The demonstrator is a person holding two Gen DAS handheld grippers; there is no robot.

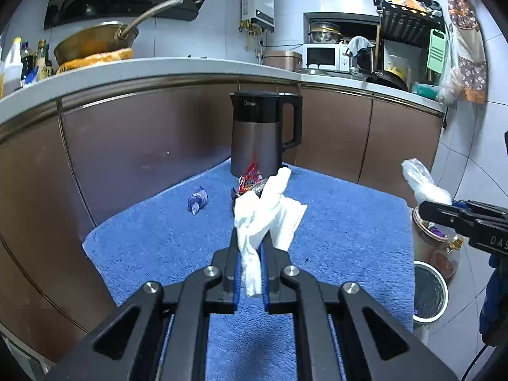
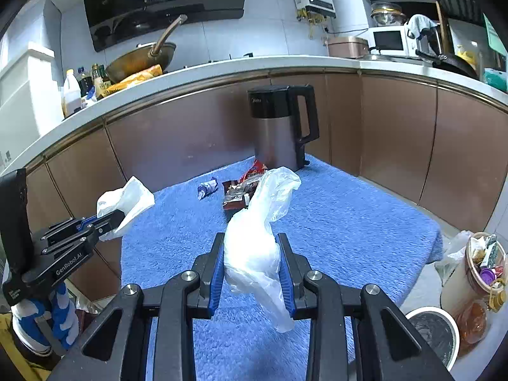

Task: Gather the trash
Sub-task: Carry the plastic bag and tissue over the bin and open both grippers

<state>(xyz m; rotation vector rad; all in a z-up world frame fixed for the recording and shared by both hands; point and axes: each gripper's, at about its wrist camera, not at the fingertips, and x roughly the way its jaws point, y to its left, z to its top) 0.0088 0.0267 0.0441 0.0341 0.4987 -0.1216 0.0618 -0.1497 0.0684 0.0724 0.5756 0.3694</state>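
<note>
On the left, a white tissue (image 1: pixel 266 216) is clamped by the left gripper (image 1: pixel 250 244) above the blue mat (image 1: pixel 349 222); it may be dropped because only a thin fold is held. To the right, a plastic bag (image 2: pixel 254 254) is clamped loosely by the right gripper (image 2: pixel 252 247) and could slip before the bin (image 2: pixel 435 333) is reached.

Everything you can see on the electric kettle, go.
The kettle stands upright at the far edge of the blue towel, against the brown cabinet fronts. Brushed-metal-looking body, black top section with faint lettering, lid closed, black loop handle on its right side. A red snack wrapper lies at its base; contact unclear. Neither gripper touches it.
</note>
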